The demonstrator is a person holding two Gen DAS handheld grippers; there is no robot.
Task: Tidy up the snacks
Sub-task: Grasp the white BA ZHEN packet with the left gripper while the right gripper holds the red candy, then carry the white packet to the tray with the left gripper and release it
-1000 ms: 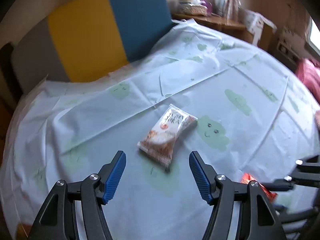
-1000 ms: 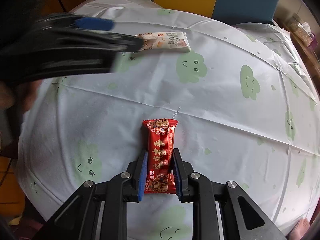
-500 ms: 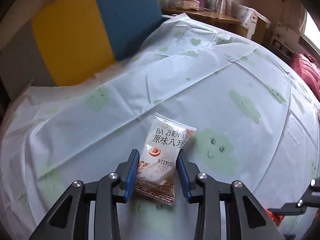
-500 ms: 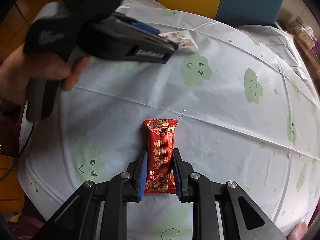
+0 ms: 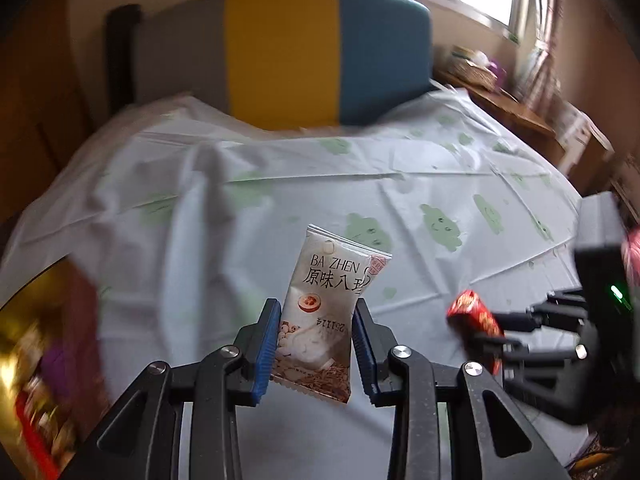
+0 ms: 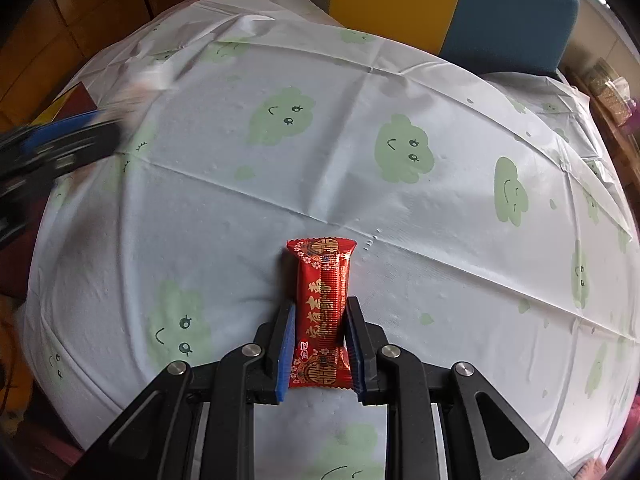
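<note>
A white snack packet [image 5: 332,280] with brown print hangs above the table between the blue pads of my left gripper [image 5: 316,308]; its jaws are closing and the pads press on the packet's lower half. In the right wrist view that gripper [image 6: 60,140] is a blur at the left edge, the packet [image 6: 136,88] a pale smear. My right gripper [image 6: 320,308] is shut on a red snack packet [image 6: 324,276] that lies on the cloud-print tablecloth [image 6: 440,240]. The left wrist view shows the red packet [image 5: 472,312] at the right, in the right gripper [image 5: 486,334].
A chair [image 5: 320,52] with a grey, yellow and blue back stands behind the table. A gold-rimmed container [image 5: 36,360] with blurred colourful contents shows at the lower left. A wooden side table with a basket [image 5: 476,68] stands at the far right under a window.
My left gripper closed on the white packet, lifted it off the cloth and swung left with a roll. The right gripper kept still, holding the red packet.
</note>
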